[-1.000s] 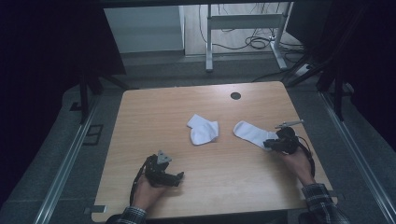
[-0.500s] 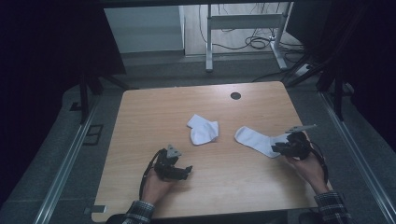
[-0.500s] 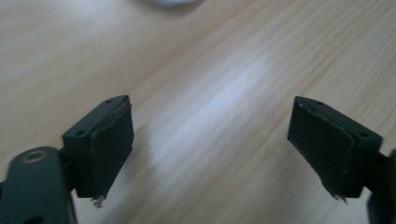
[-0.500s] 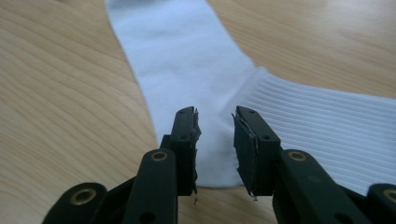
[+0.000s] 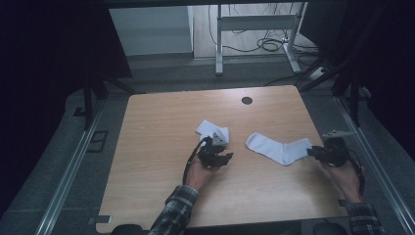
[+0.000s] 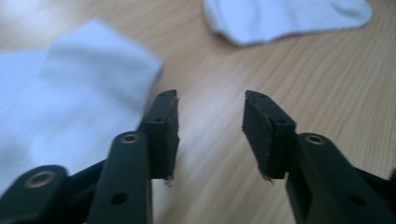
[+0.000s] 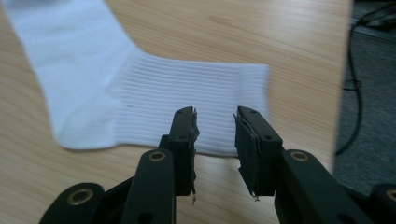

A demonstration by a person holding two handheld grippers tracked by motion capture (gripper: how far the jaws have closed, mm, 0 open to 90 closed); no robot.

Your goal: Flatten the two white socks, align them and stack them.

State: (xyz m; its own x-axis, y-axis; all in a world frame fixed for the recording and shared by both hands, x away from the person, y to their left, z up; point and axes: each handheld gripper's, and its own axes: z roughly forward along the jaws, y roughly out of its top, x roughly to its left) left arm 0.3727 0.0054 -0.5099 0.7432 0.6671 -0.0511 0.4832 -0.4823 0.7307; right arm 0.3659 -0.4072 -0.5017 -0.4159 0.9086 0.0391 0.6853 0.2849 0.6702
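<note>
Socks lie on a wooden table (image 5: 156,147), two of them, both white: a folded sock (image 5: 213,131) near the middle and a flat sock (image 5: 279,148) stretched out to its right, the two a little apart. Far on the tabletop sits a small dark round grommet (image 5: 247,100); beyond the far edge stand metal desk legs (image 5: 219,44) and loose cables (image 5: 274,45) on the floor. Nothing stands between either tool and its sock. At the near edge of the folded sock, the left gripper (image 6: 210,133) has just been closing its jaws, yet a moderate gap remains with only bare wood between the pads; in the left gripper view the folded sock sits just left of the left jaw, blurred, and whether it touches the jaw is unclear. At the ribbed cuff end of the flat sock, the right gripper (image 7: 214,142) stands with a narrow gap; its jaw tips overlap the cuff's near edge, but actual contact is hard to judge. From above, both tools are dark and small, their jaws indistinct, and plaid sleeves (image 5: 173,210) are cut off at the bottom.
</note>
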